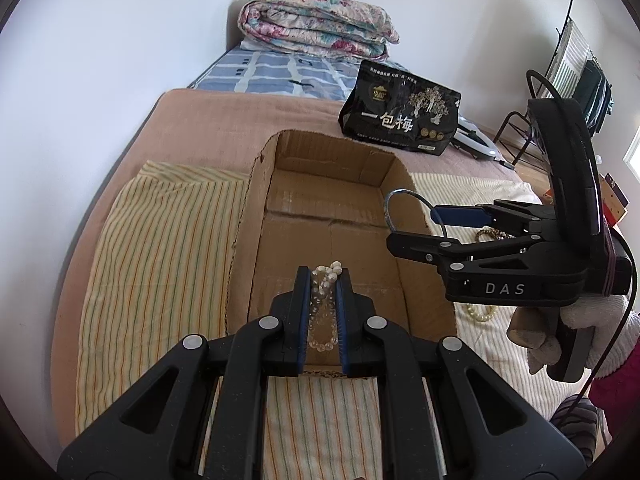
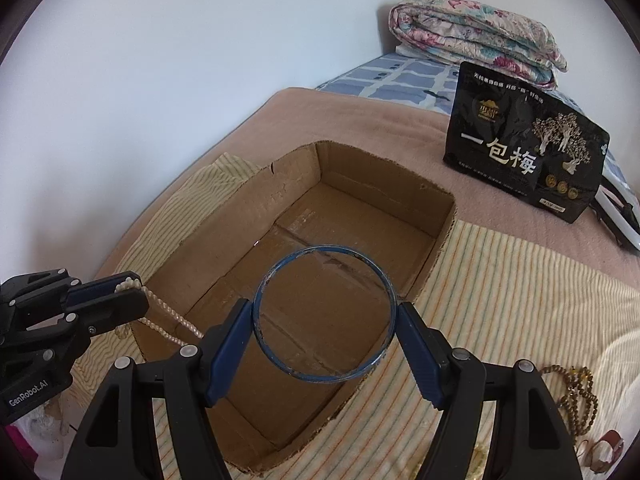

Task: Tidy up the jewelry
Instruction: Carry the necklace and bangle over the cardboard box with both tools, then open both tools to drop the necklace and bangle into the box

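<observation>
An open cardboard box (image 1: pixel 256 216) (image 2: pixel 296 164) lies on a striped cloth on the bed. My left gripper (image 1: pixel 325 280) is shut on a white pearl strand (image 1: pixel 322 292) above the box's near end. From the right wrist view, the left gripper (image 2: pixel 128 284) sits at the box's left rim and the pearl strand (image 2: pixel 168 316) trails down from it. Over the box's middle, my right gripper (image 2: pixel 325 312) is shut on a blue bangle (image 2: pixel 280 360), its pads pressing the ring's two sides. In the left wrist view the right gripper (image 1: pixel 414 222) holds the bangle (image 1: pixel 390 200) at the box's right wall.
A black snack bag (image 1: pixel 400 116) (image 2: pixel 524 160) stands behind the box, a folded floral quilt (image 1: pixel 316 28) farther back. A brown bead strand (image 2: pixel 576 392) and a reddish ring (image 2: pixel 608 446) lie on the cloth to the right. A pearl bracelet (image 1: pixel 482 312) lies there too.
</observation>
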